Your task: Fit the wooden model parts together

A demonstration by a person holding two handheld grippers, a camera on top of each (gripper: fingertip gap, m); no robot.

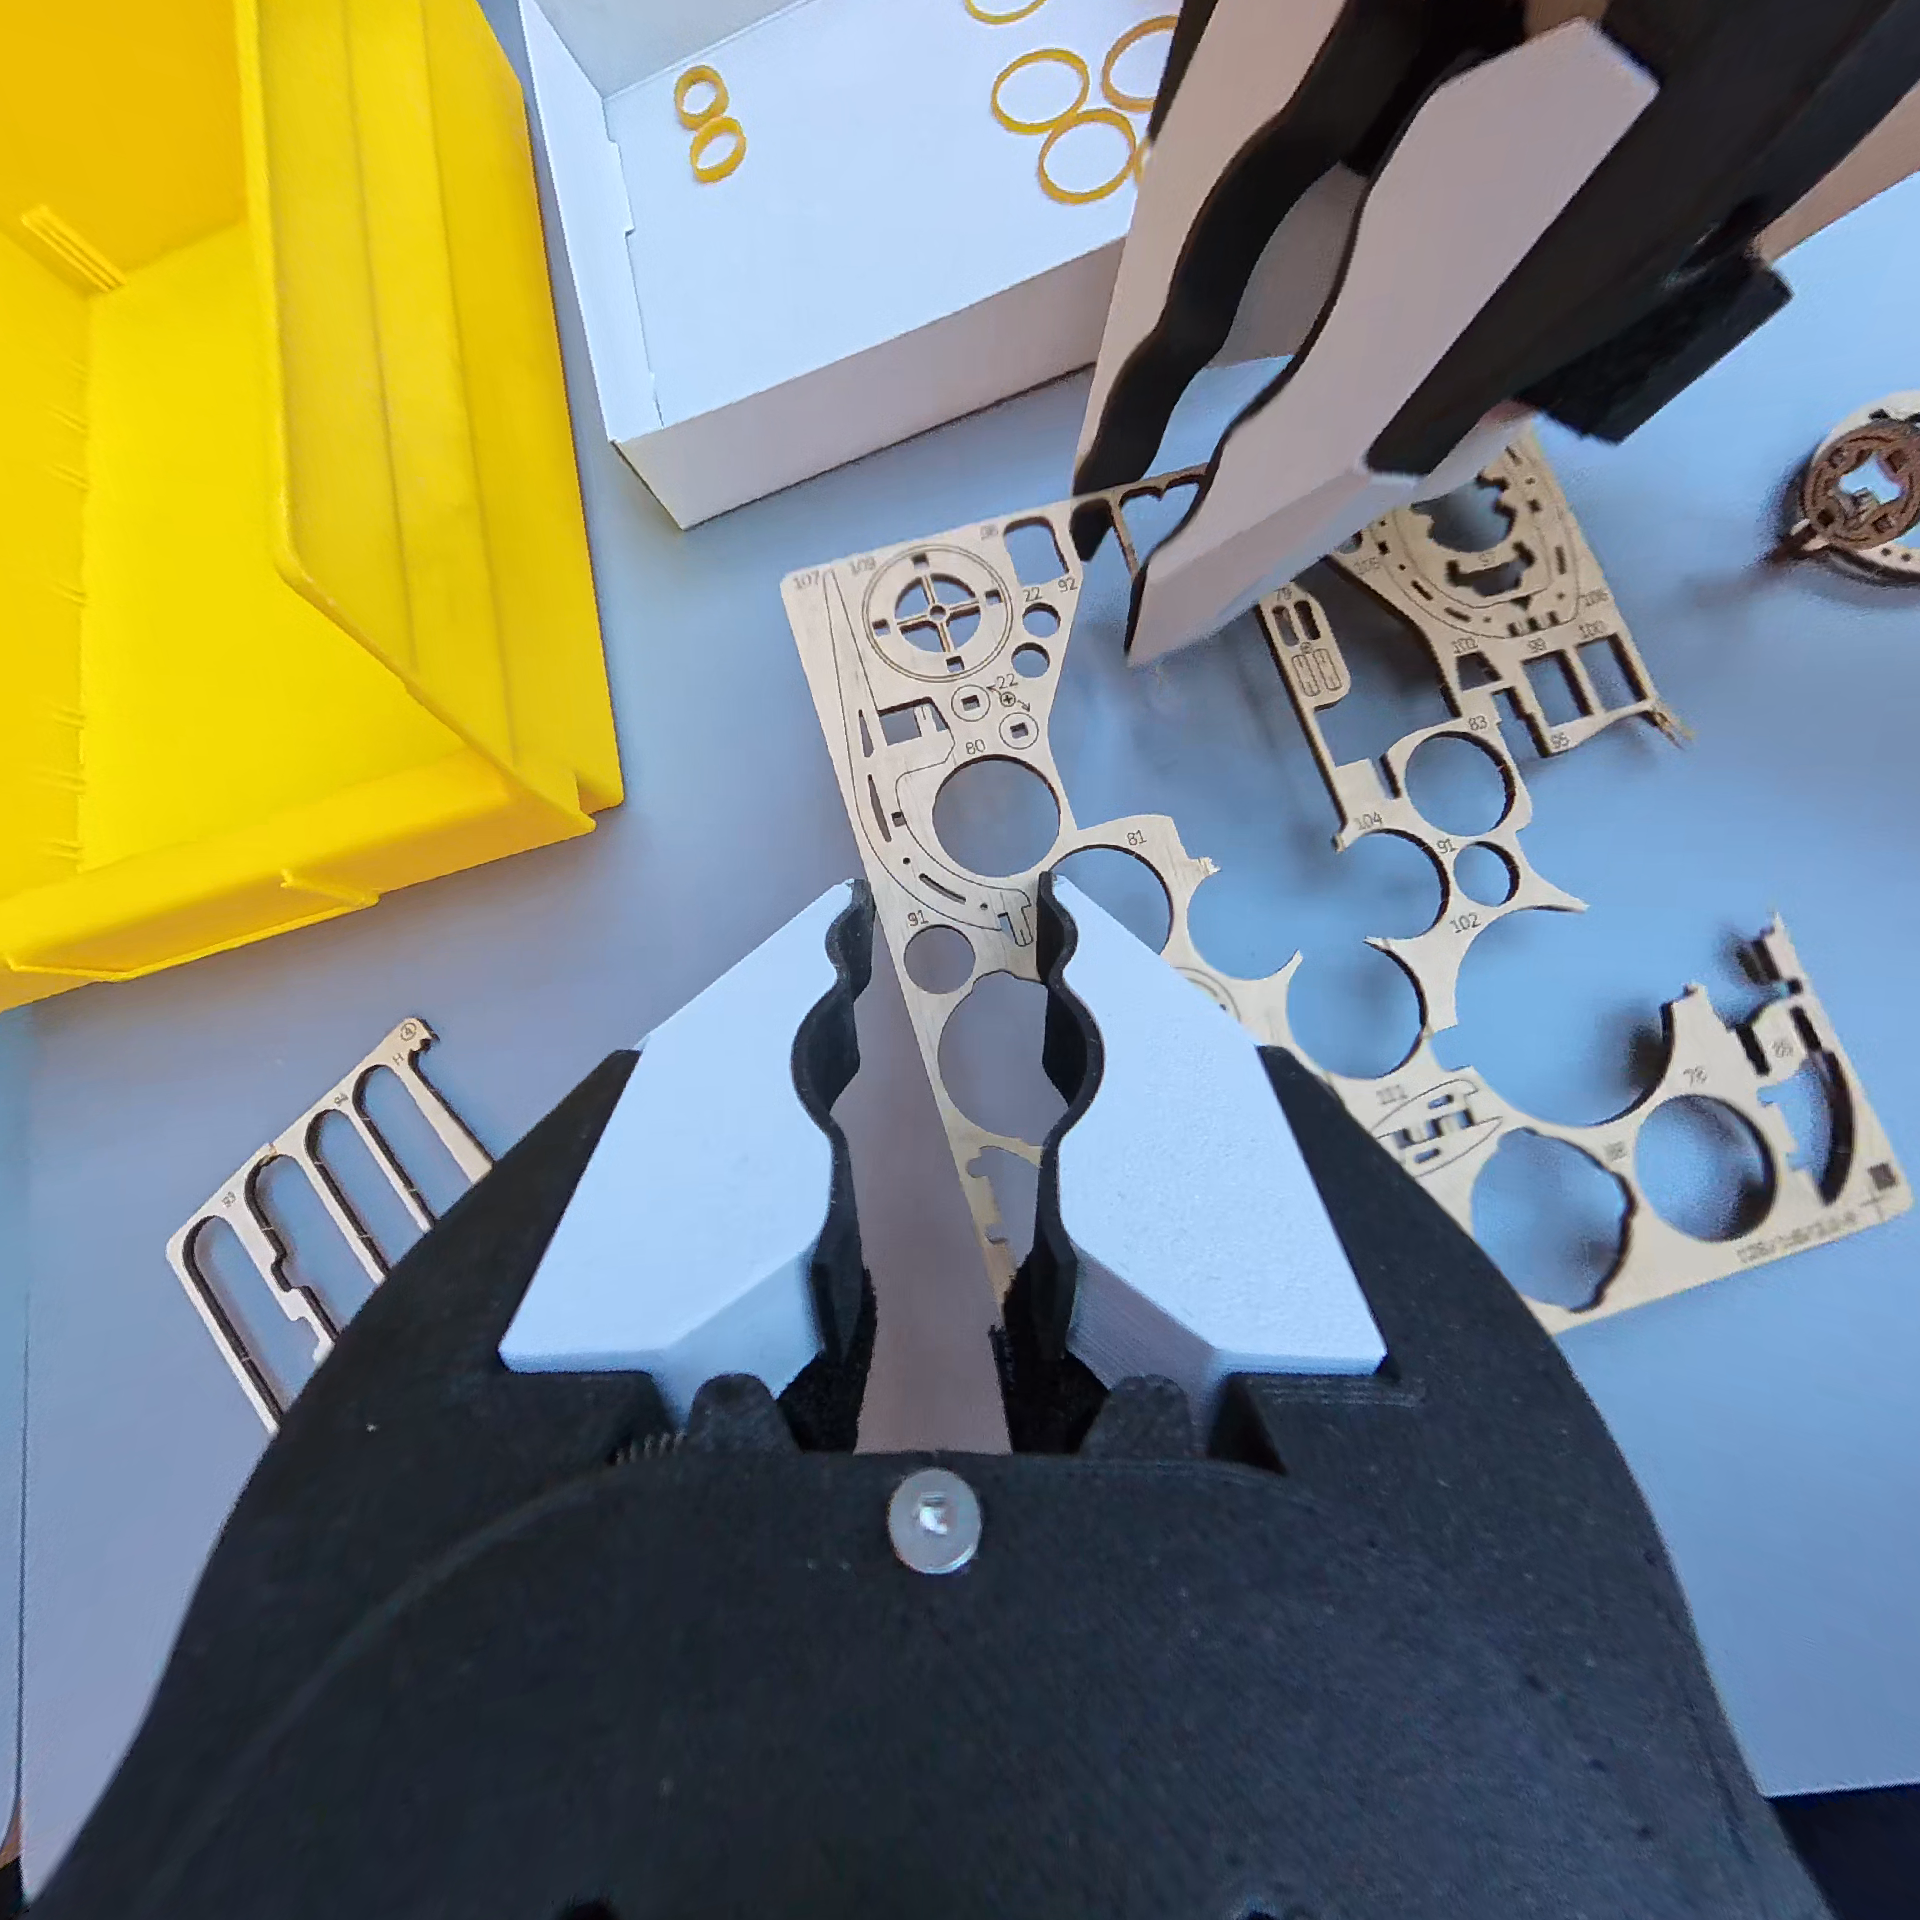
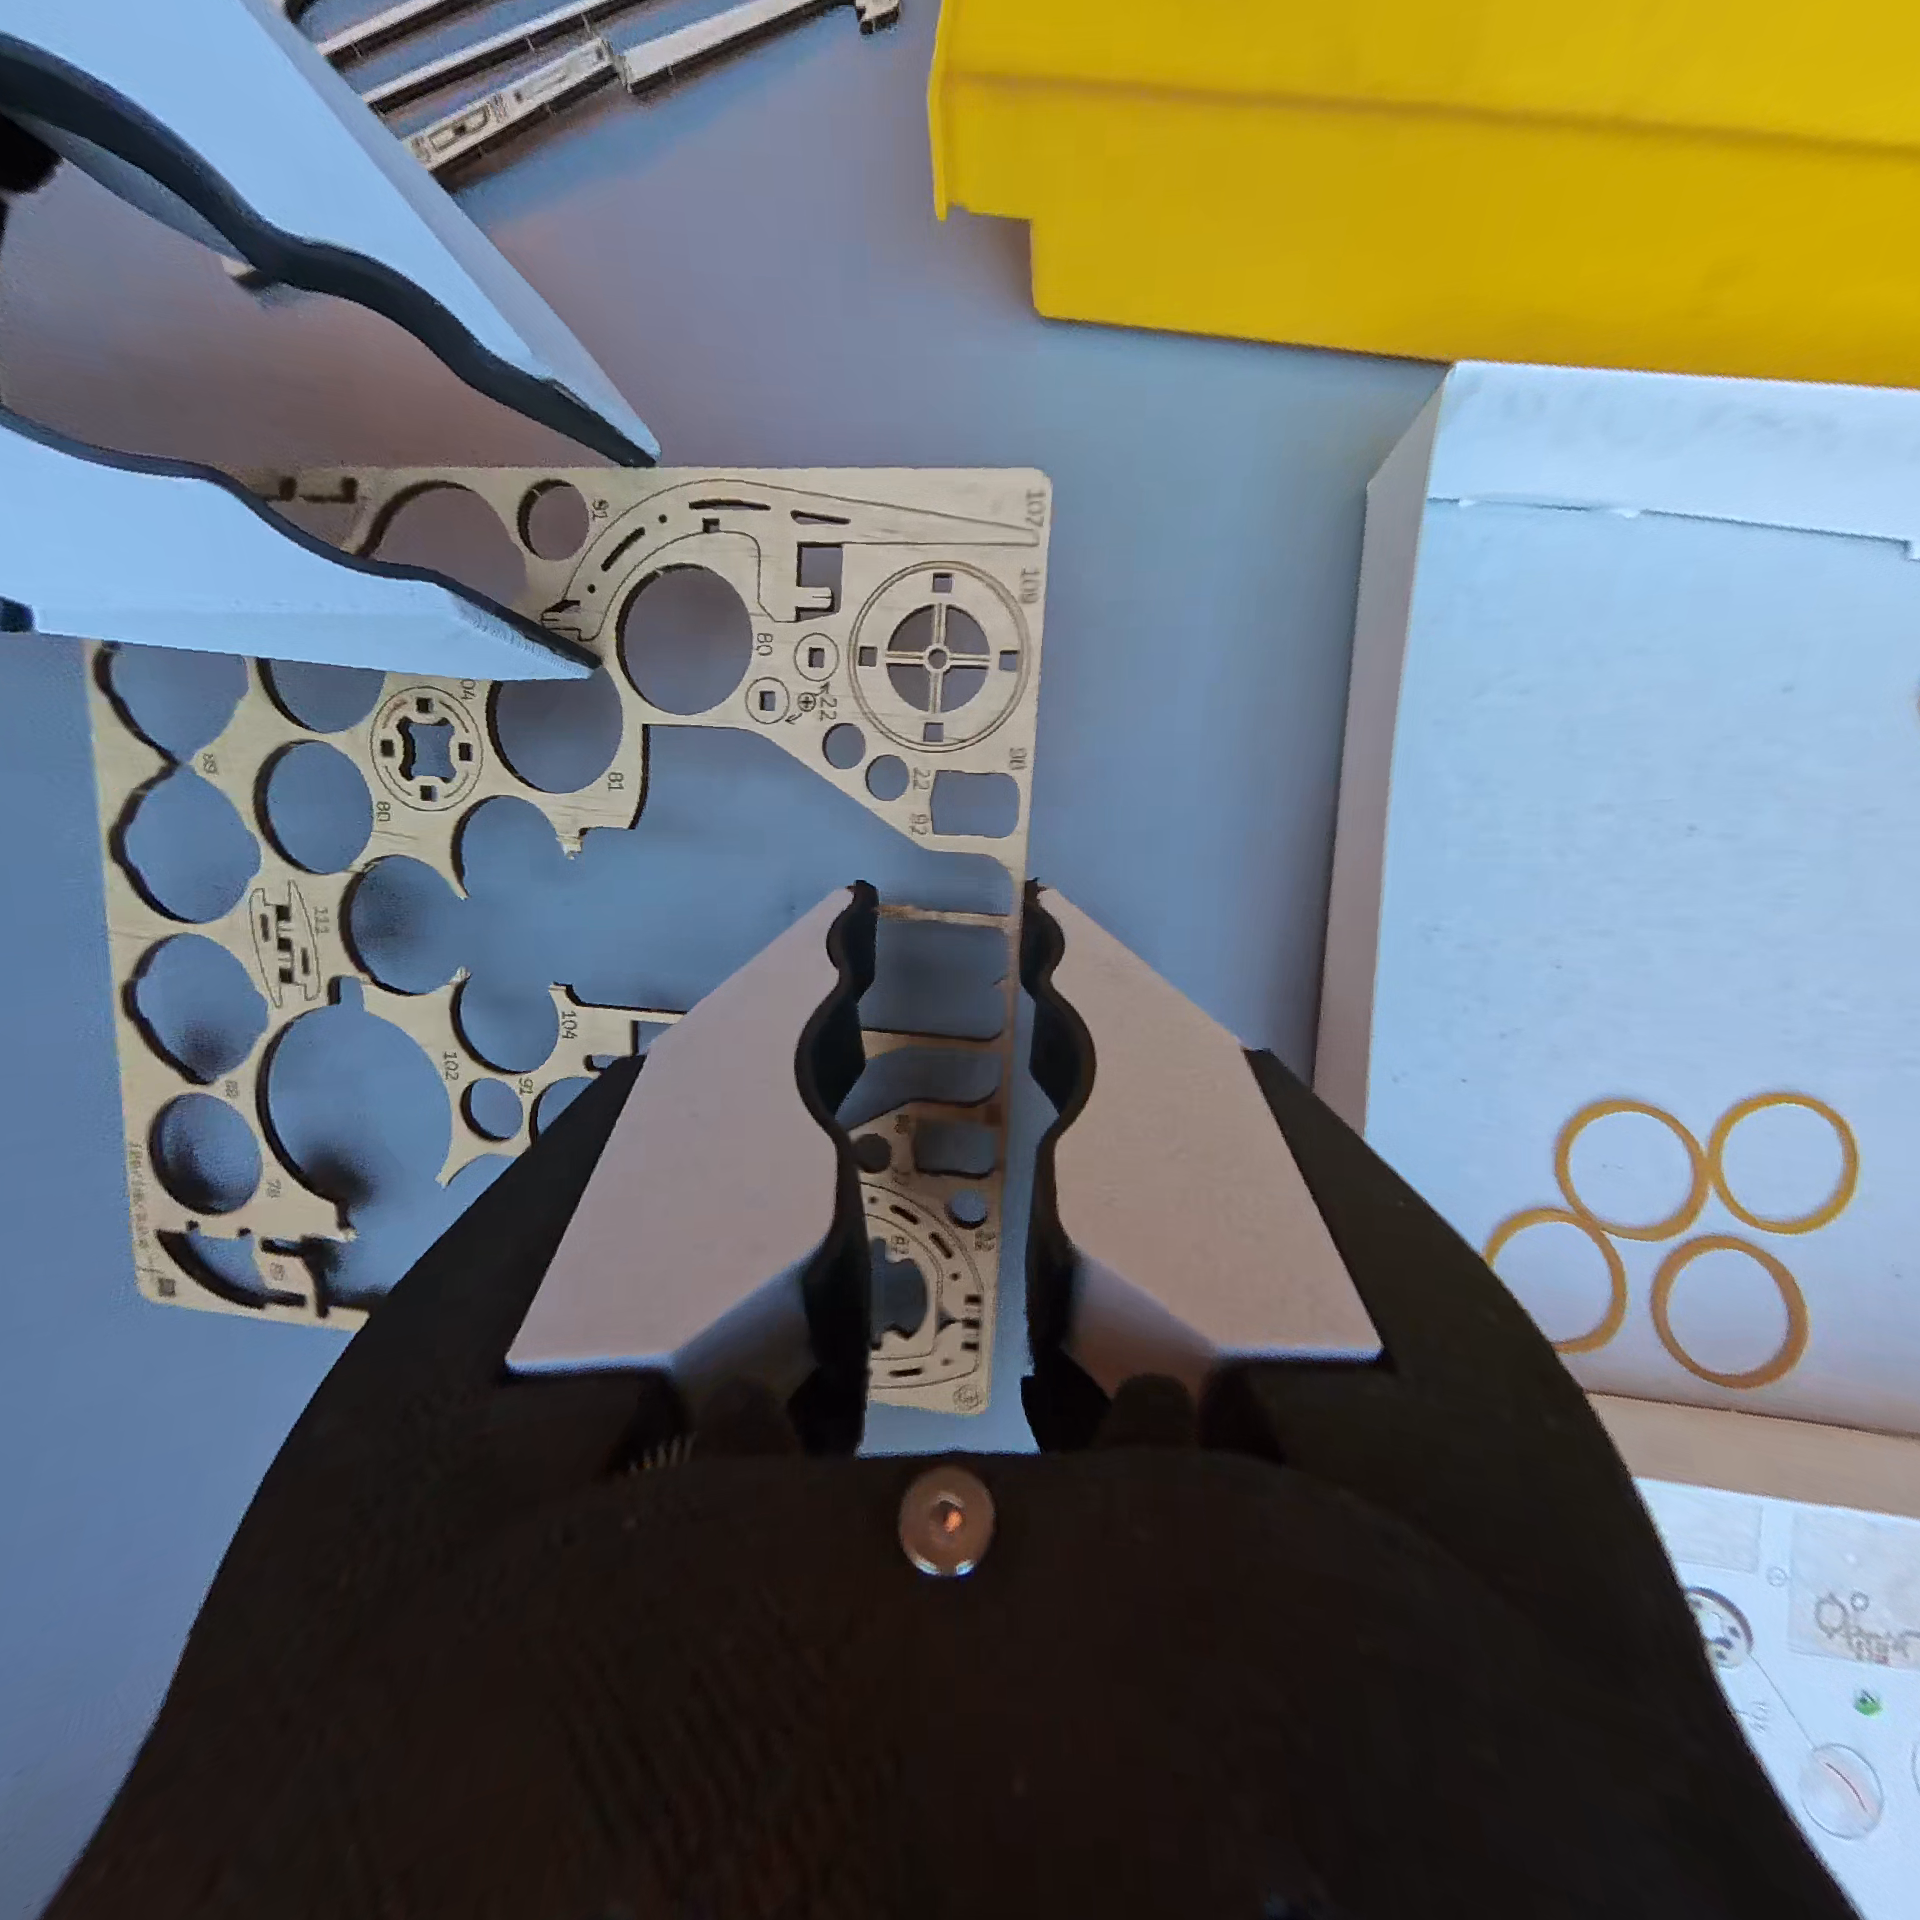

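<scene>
A thin laser-cut wooden sheet (image 1: 1465, 935) with many punched-out holes lies on the grey table; it also shows in the right wrist view (image 2: 322, 925). A round spoked part (image 1: 940, 613) sits uncut near one corner of the sheet (image 2: 935, 658). My left gripper (image 1: 951, 894) is open and empty, just above the sheet's left part. My right gripper (image 2: 945, 894) is open, its tips either side of a thin strip at the sheet's edge. It reaches in from the top right in the left wrist view (image 1: 1117, 587). The left gripper shows at upper left in the right wrist view (image 2: 623, 561).
A yellow bin (image 1: 312, 520) stands left of the sheet (image 2: 1455, 208). A white box (image 1: 831, 312) holds yellow rubber bands (image 1: 1081, 156), (image 2: 1662, 1195). A small slotted wooden frame (image 1: 312, 1174) lies near left. A round assembled wooden part (image 1: 1860, 499) lies far right. A printed paper (image 2: 1818, 1662) lies near right. The left gripper's tips are roughly 8 cm from the right gripper's.
</scene>
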